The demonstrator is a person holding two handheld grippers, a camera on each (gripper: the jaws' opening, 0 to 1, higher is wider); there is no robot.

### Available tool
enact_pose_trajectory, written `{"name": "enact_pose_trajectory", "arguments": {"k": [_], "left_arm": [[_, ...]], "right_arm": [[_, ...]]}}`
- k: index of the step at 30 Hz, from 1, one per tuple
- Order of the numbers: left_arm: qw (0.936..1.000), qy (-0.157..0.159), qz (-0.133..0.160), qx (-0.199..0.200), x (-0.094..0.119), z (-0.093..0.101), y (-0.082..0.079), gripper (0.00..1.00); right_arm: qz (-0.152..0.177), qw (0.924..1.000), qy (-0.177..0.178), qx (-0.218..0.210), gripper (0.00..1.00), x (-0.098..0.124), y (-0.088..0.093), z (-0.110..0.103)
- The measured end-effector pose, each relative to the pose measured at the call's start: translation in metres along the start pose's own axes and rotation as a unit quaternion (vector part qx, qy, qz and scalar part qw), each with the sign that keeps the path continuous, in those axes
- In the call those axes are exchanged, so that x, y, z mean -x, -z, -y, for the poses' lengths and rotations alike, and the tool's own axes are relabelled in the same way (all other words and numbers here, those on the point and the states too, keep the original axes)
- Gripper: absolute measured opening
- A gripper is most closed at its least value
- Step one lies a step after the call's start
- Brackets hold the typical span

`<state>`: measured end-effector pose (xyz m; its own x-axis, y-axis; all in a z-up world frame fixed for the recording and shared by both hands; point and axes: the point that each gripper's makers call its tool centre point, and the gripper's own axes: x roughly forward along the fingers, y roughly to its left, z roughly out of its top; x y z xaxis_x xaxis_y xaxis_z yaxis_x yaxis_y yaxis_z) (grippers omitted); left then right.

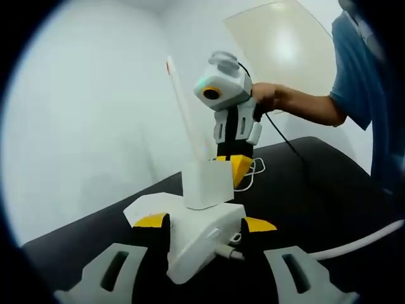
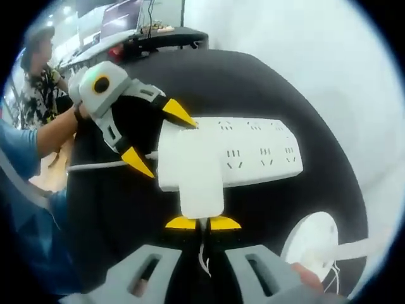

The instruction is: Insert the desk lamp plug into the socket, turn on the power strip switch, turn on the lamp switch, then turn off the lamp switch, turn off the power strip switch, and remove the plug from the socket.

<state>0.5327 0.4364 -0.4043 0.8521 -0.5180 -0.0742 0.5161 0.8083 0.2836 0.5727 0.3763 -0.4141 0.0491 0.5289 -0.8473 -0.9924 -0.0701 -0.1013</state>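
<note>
in the left gripper view, my left gripper point(image 1: 204, 223) clamps the end of the white power strip point(image 1: 199, 244) on the black table point(image 1: 316, 190); the plug adapter point(image 1: 207, 183) stands in it, with the right gripper point(image 1: 235, 166) touching it from behind.

in the right gripper view, my right gripper point(image 2: 203, 222) pinches the adapter's point(image 2: 201, 183) edge, jaws nearly together. the lamp base point(image 2: 311, 244) sits near.

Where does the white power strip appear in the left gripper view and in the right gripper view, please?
Left gripper view: the power strip sits low in the centre, end-on, between the left gripper's yellow tips.
Right gripper view: it lies across the middle, sockets facing the camera.
Shared landmark: the white plug block on the strip, with the right gripper closed at its edge.
</note>
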Motion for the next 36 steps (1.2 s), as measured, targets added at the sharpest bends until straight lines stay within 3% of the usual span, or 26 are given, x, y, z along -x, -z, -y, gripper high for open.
{"name": "enact_pose_trajectory", "arguments": {"k": [5,8,10,15,20,24,25,27,33,36], "left_arm": [[1.0000,-0.001,-0.002,0.002,0.000,0.002,-0.001,0.42],[1.0000,-0.001,-0.003,0.002,0.001,0.001,0.000,0.42],[1.0000,-0.002,-0.005,0.004,0.001,0.000,0.000,0.43],[1.0000,-0.007,-0.004,0.006,0.002,-0.001,0.001,0.43],[1.0000,-0.005,-0.003,0.005,0.000,-0.001,0.002,0.43],[1.0000,-0.003,-0.002,0.003,0.000,-0.002,0.003,0.42],[1.0000,-0.003,-0.002,0.003,0.000,-0.002,0.004,0.42],[1.0000,-0.003,-0.001,0.001,0.000,-0.001,0.003,0.42],[1.0000,-0.002,0.000,0.000,0.000,0.000,0.001,0.42],[1.0000,-0.003,-0.002,0.002,0.000,-0.001,0.002,0.42]], "right_arm": [[-0.001,1.0000,0.003,0.000,0.05,0.002,-0.004,-0.001],[0.005,0.9999,0.002,0.009,0.05,0.012,-0.018,0.003],[-0.031,0.9990,0.012,0.031,0.05,0.012,-0.016,0.000],[-0.044,0.9975,0.024,0.050,0.05,0.017,-0.025,0.002],[-0.019,0.9990,0.019,0.036,0.05,0.012,-0.018,0.009],[0.039,0.9992,0.002,-0.014,0.05,0.005,-0.010,0.009],[0.045,0.9986,-0.005,-0.027,0.05,0.005,-0.002,-0.003],[0.071,0.9955,-0.020,-0.058,0.05,0.003,-0.002,-0.004],[0.079,0.9947,-0.018,-0.064,0.05,0.001,-0.001,-0.005],[0.052,0.9979,-0.001,-0.039,0.05,0.004,-0.002,-0.007]]}}
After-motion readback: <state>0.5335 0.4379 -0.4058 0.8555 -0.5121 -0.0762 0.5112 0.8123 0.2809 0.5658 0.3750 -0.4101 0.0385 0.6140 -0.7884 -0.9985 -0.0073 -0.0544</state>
